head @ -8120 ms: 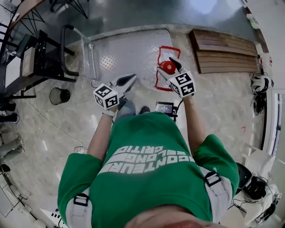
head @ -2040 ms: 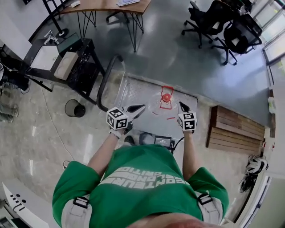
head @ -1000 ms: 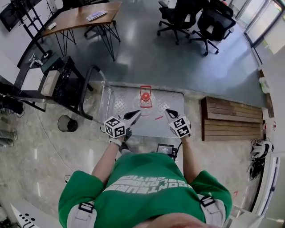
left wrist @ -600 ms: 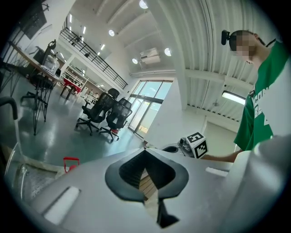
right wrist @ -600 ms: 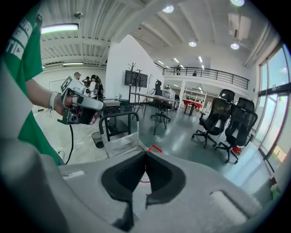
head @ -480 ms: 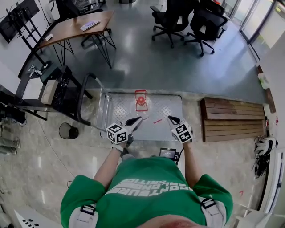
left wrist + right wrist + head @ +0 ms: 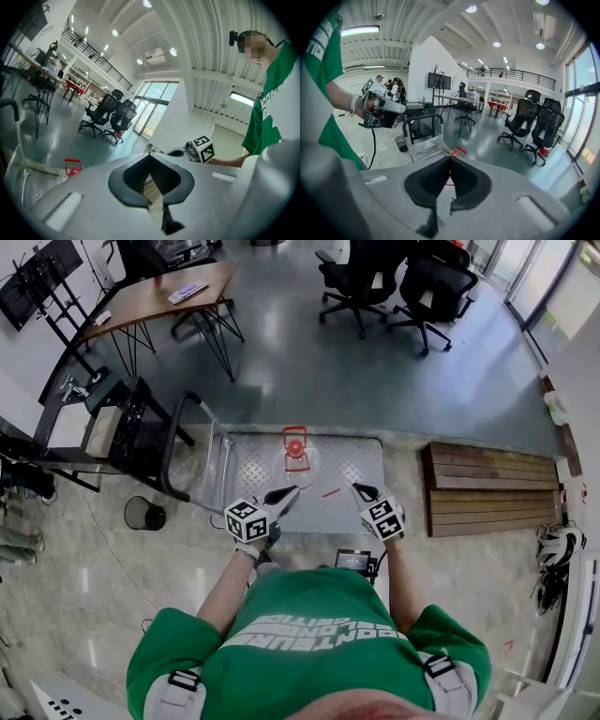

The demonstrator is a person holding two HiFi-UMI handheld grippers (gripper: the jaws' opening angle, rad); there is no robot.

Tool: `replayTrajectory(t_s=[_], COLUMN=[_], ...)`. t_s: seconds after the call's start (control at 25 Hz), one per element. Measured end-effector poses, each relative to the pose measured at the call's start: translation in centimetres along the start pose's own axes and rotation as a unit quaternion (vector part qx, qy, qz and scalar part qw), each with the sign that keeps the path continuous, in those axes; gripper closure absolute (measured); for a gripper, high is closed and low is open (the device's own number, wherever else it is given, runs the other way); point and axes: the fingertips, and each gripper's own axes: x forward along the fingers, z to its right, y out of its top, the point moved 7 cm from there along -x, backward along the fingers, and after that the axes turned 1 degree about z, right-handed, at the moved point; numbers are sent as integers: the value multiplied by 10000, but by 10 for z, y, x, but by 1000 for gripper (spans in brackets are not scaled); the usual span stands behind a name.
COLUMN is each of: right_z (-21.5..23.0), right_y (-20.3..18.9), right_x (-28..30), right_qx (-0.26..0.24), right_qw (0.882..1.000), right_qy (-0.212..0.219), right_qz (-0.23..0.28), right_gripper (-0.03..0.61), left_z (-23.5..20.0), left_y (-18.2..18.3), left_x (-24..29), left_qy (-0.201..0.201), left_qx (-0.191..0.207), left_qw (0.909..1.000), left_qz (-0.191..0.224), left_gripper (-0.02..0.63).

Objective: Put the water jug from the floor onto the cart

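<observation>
From the head we look steeply down on the cart (image 7: 253, 465); both gripper views look low across it toward the chairs (image 7: 375, 277).

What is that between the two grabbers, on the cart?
In the head view, a small red strip lies on the cart's metal deck between the left gripper and the right gripper.

A wooden table (image 7: 155, 298) on thin black legs stands on the glossy grey floor (image 7: 375, 381) at the upper left, with a flat item lying on its top. 2 black office chairs (image 7: 361, 277) sit side by side at the top, well apart from it. A black shelf unit (image 7: 127, 432) stands at the left, with a small dark bin (image 7: 143, 514) near it on paler marbled flooring. A slatted wooden platform (image 7: 487, 488) lies at the right.
</observation>
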Motion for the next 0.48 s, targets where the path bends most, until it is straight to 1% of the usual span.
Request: replayTrajectory(t_s=[0.48], right_z=[4], right_y=[4], right_x=[10], right_qx=[-19], right_qw=[10000], right_qy=[33], right_qz=[7], right_gripper=[584], left_z=[-8], left_y=[5], left_x=[1], left_qy=[31], left_qx=[20], left_qw=[10000], left_qz=[3], left_gripper=[606])
